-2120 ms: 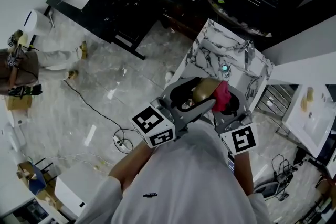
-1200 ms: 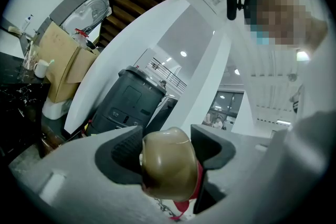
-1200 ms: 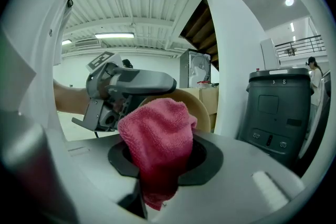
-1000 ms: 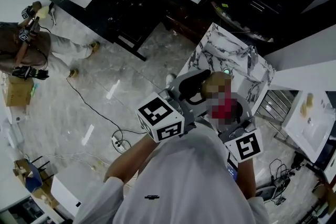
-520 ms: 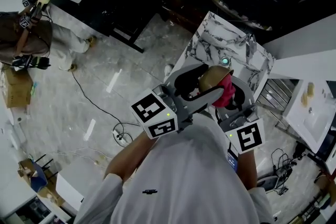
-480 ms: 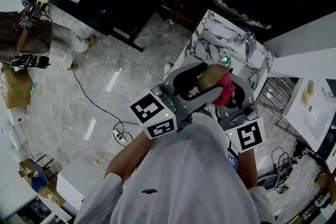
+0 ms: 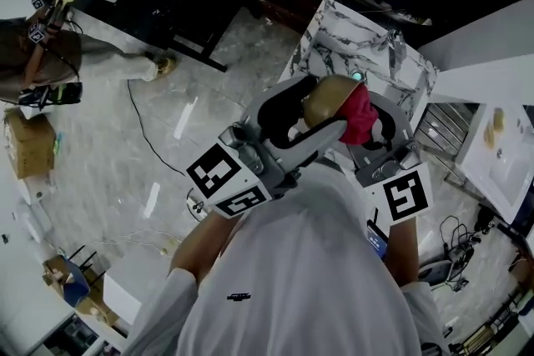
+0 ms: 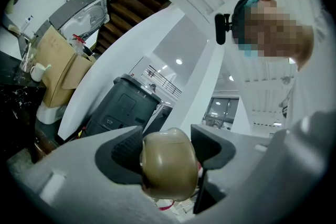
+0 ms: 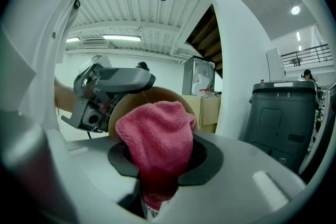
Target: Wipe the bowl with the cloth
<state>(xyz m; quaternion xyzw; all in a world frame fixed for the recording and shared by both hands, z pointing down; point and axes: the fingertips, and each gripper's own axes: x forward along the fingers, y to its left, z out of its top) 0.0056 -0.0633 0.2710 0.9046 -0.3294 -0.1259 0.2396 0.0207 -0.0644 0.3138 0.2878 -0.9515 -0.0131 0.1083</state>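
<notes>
Since my left tool (image 8: 165,153) is clamped on the bowl (image 7: 325,97), held aloft over the worktop's (image 7: 350,29) near edge, and my right tool (image 9: 160,165) pinches the cloth (image 9: 155,136) against it, I'd brace the bowl and sweep slow circles.

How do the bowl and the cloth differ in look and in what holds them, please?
The bowl is tan, smooth and rigid; the cloth is pink, fuzzy and limp. The left gripper clamps the bowl in its jaws; the right gripper clamps the cloth. Both are held aloft, side by side.
</notes>
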